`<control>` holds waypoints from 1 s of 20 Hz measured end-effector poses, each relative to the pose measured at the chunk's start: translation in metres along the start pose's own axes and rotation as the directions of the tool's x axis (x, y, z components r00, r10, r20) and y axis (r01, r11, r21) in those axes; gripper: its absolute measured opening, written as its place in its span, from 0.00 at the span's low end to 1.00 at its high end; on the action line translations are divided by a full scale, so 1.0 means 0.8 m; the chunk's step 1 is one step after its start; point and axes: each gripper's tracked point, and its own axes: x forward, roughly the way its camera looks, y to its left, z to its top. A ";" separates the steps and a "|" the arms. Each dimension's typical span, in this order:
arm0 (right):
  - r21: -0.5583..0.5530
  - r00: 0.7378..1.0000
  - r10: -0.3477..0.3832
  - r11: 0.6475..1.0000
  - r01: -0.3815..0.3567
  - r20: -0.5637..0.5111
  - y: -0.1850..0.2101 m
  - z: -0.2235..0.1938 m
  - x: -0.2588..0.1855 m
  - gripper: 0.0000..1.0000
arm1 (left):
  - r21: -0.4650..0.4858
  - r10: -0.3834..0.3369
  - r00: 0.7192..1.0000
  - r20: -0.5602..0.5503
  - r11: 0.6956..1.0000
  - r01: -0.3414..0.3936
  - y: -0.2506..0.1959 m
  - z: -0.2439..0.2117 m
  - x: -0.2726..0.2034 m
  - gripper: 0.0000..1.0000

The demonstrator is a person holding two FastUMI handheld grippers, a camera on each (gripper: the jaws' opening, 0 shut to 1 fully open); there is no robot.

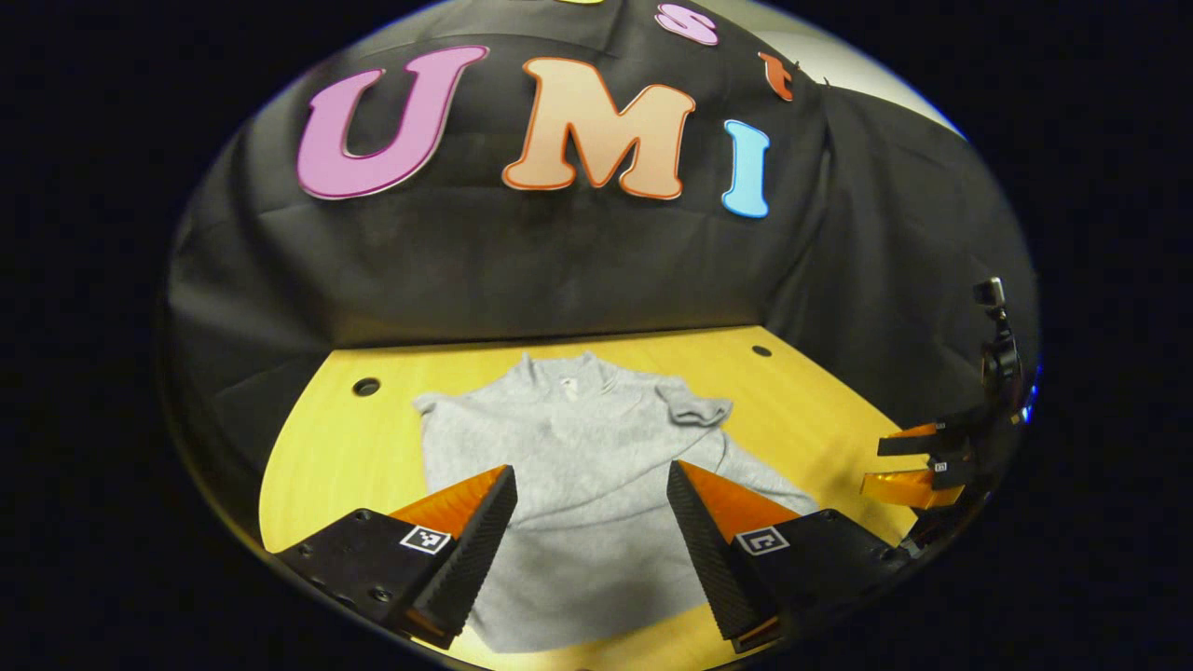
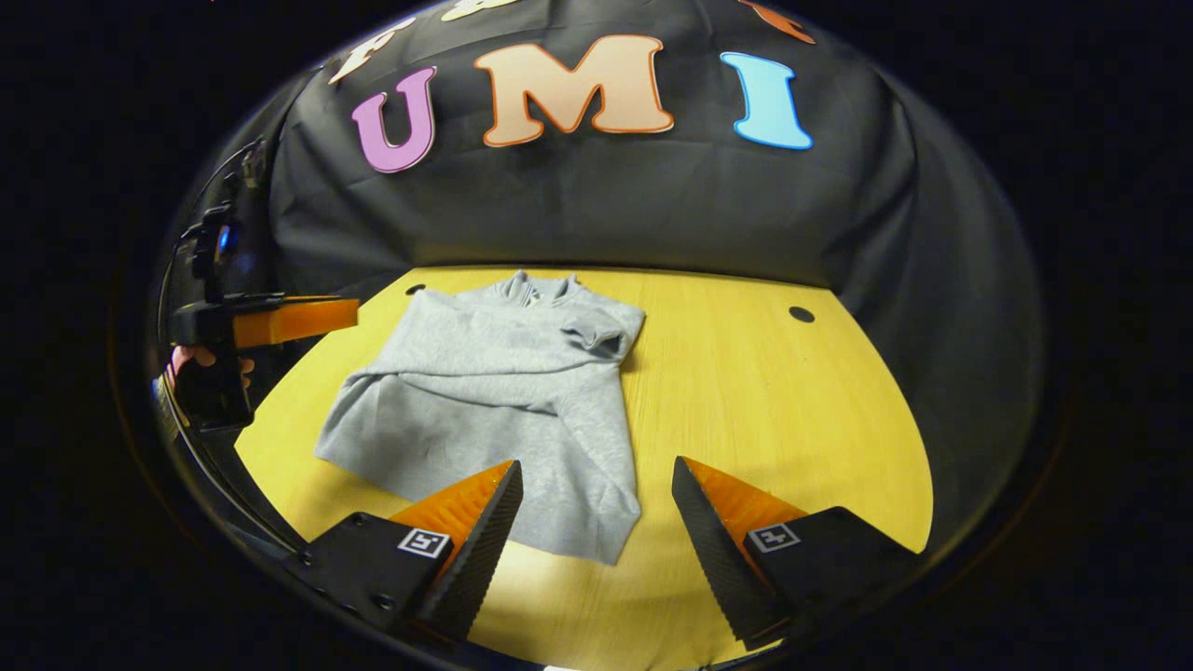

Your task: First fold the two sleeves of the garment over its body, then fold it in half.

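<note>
A grey garment (image 1: 578,466) lies flat on the yellow table (image 1: 802,401), collar toward the booth's wall. Both sleeves look folded over its body; one cuff (image 1: 694,410) rests near the collar. My left gripper (image 1: 590,469) hovers open above the garment's lower half, holding nothing. In the right gripper view the garment (image 2: 494,391) lies left of centre, and my right gripper (image 2: 596,464) stands open over its near right corner, with nothing between its fingers. The right gripper (image 1: 909,466) also shows at the far right of the left gripper view, fingers apart.
The table (image 2: 764,401) is bare wood to the right of the garment, with small round holes (image 2: 801,314) (image 1: 366,386) near the back. The black cloth wall closes the back and sides. A hand (image 2: 200,359) holds the left gripper (image 2: 280,321) at the table's left edge.
</note>
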 end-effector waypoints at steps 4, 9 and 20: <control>0.001 0.998 0.006 1.000 -0.006 -0.062 0.009 -0.045 0.018 1.00 | -0.069 0.068 0.993 -0.097 0.995 -0.075 0.024 -0.080 -0.044 0.95; 0.014 0.990 -0.018 1.000 0.020 -0.141 0.001 -0.097 0.048 1.00 | -0.124 0.145 0.970 -0.194 0.977 -0.171 0.051 -0.159 -0.060 0.95; 0.018 0.982 -0.025 0.999 0.029 -0.186 0.002 -0.126 0.072 0.97 | -0.162 0.231 0.928 -0.293 0.944 -0.287 0.078 -0.229 -0.039 0.94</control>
